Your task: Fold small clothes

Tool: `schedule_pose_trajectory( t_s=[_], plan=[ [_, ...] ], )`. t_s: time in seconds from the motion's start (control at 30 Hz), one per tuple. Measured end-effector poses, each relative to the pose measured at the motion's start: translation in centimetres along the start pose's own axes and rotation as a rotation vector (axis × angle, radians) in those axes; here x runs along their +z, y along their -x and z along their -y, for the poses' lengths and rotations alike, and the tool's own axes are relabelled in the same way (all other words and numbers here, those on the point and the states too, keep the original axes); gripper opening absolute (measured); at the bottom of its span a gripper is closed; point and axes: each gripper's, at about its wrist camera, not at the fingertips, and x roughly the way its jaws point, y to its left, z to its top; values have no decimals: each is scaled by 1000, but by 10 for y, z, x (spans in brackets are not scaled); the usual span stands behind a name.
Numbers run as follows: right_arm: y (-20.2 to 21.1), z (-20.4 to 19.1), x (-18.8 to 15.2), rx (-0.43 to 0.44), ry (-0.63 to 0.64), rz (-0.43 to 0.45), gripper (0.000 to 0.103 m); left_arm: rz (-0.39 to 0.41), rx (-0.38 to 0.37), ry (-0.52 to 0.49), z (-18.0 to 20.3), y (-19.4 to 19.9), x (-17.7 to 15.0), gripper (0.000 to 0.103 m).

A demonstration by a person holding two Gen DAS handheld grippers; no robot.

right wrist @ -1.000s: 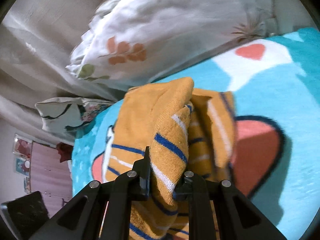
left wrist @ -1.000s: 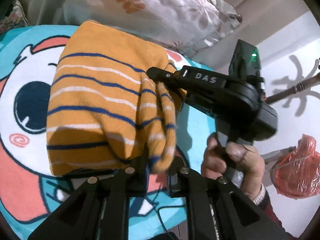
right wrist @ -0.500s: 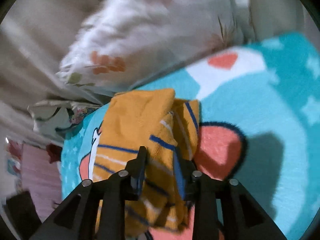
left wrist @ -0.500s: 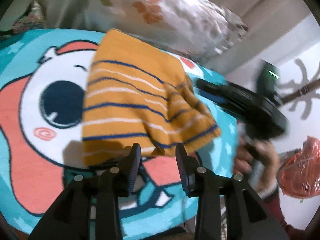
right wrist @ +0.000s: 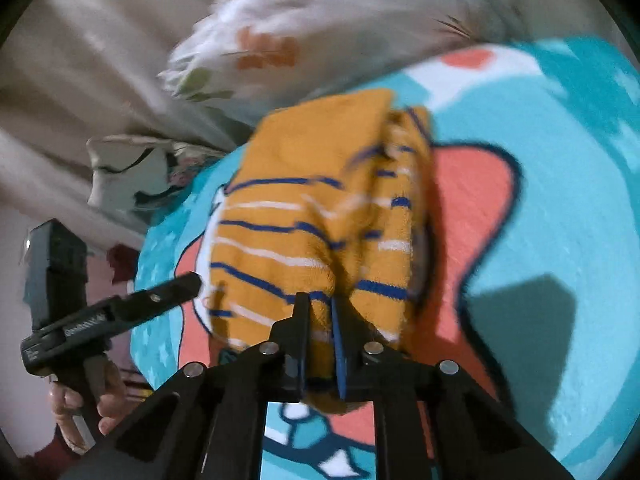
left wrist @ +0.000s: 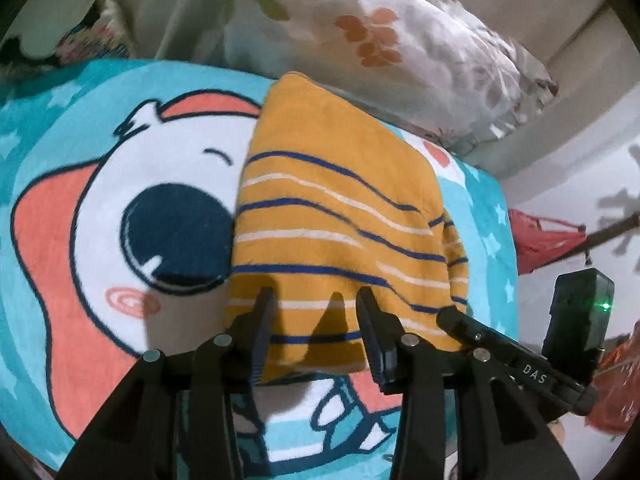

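Now the folded orange striped garment [left wrist: 336, 232] lies on the cartoon blanket [left wrist: 120, 208], just before the floral pillow [left wrist: 400, 40]. Left gripper [left wrist: 316, 312] has just been opening, empty, above its near edge; right gripper [right wrist: 320, 304] has just pinched that edge's fabric.

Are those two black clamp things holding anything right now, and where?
The left tool has just opened over the striped orange garment, holding nothing. The right tool has just closed near the garment's near edge; blur hides any grip.
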Motion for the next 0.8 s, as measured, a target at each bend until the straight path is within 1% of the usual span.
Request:
schedule_pose_trajectory(
  t_s=[0.1,0.17,0.33,0.37,0.4,0.43,0.5,0.57,0.6,0.63,0.77,0.8],
  plan=[
    [7,10,-7,-49,3,9,10,-6,7,-42,13,-7,-1,43],
    [9,15,-9,-65,1,8,10,-18,16,-72,21,-14,-2,43],
    [3,11,-7,-100,27,-4,10,-17,111,-176,38,-31,-8,46],
    [4,9,-6,-94,27,-9,11,-13,119,-184,39,-31,-9,48],
    [9,7,-2,-63,20,1,12,-9,119,-186,38,-31,-10,51],
    [15,7,1,-38,15,16,14,-6,115,-180,37,-31,-11,52],
    [27,2,15,-2,7,74,15,-5,117,-168,34,-32,-11,52],
    [28,-3,33,3,13,105,24,-3,112,-151,32,-31,-12,52],
    [23,-6,44,-13,18,107,34,-2,109,-143,33,-29,-12,52],
    [14,-5,56,-31,18,98,38,-1,103,-141,33,-27,-13,52],
    [-32,6,91,-71,-24,19,39,10,101,-131,33,-19,-15,52],
    [-39,8,95,-60,-30,14,36,19,115,-134,33,-17,-16,52]
  ],
)
